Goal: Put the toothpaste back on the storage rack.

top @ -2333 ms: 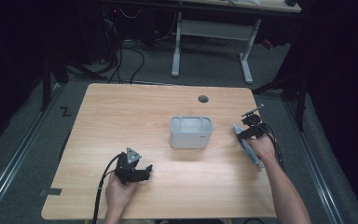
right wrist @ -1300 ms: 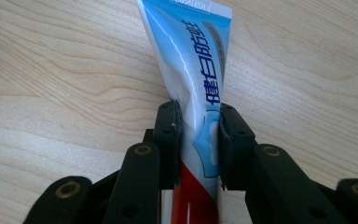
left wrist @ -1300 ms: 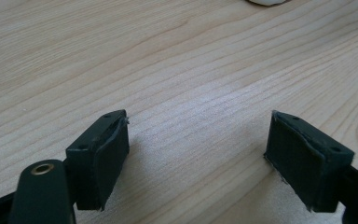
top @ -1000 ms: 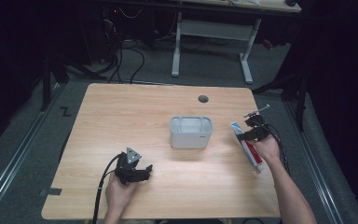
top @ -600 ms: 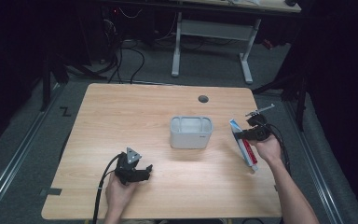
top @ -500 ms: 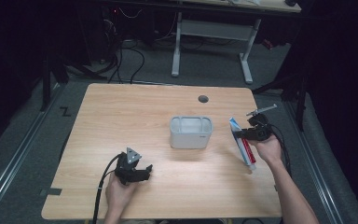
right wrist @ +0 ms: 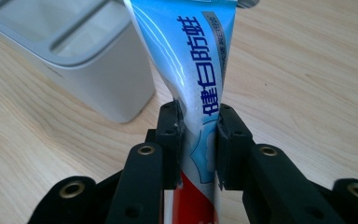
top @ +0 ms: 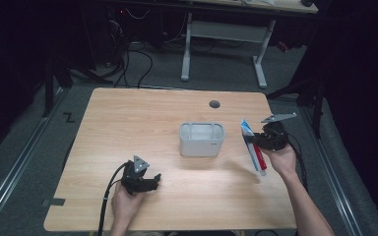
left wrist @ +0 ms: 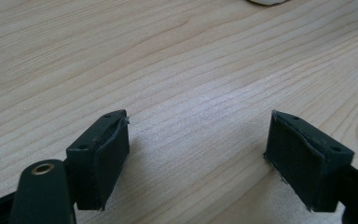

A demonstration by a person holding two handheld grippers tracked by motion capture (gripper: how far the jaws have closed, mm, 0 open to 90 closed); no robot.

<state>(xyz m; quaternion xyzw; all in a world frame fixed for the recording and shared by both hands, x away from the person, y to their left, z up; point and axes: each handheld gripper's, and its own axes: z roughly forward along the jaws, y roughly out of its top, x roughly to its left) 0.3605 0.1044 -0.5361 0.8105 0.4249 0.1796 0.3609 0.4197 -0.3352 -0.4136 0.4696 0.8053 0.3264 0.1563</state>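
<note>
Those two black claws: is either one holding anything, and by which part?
The right gripper pinches a toothpaste tube across its middle. The left gripper is open, holding nothing.

We see a glossy plastic toothpaste tube (right wrist: 200,88), matt grey plastic holder (right wrist: 98,79), smooth light wood-grain table (top: 128,123), & matt black rubbery-looking pads (left wrist: 107,154) w/ worn edges.

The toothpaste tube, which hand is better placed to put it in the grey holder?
Right. The right gripper is shut on the toothpaste tube beside the grey holder; the left gripper rests open, farther away.
</note>
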